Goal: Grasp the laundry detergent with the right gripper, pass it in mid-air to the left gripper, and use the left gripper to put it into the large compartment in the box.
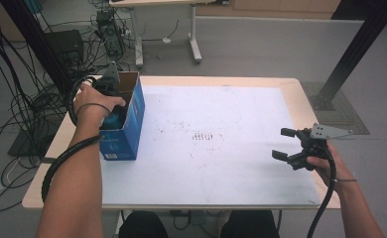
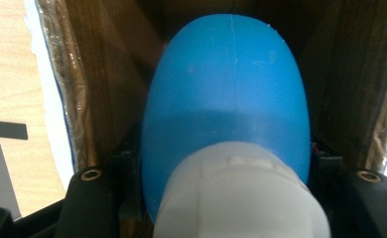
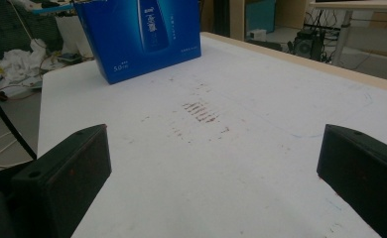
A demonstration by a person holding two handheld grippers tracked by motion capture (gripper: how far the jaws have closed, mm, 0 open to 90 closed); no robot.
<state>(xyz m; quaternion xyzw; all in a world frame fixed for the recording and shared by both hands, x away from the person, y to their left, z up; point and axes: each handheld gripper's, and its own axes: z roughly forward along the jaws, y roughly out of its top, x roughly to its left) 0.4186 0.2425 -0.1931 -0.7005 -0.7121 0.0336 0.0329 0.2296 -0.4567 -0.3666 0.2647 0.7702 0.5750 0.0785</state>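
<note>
Nearest the person, off to the right of the blue box (image 1: 124,126), the right gripper (image 1: 283,144) hovers over the white table sheet (image 1: 216,148) with its jaws spread wide and nothing between them; it looks parked, well apart from the box. In the right gripper view the box (image 3: 142,37) stands upright at the far end of the sheet, past a patch of reddish scuff marks (image 3: 201,113).

Further along, at the table's left edge, the left gripper (image 1: 113,106) is dipped into the open top of the box, jaws pinching a blue bottle (image 2: 226,104) just above its white cap (image 2: 241,198). The bottle points bottom-first into the brown cardboard interior (image 2: 107,79), part-way inside the box.

So the step in hand reads as packing the bottle into the box. Next move, as I judge it: lower straight between the walls, then spread the jaws once the bottle is seated.
</note>
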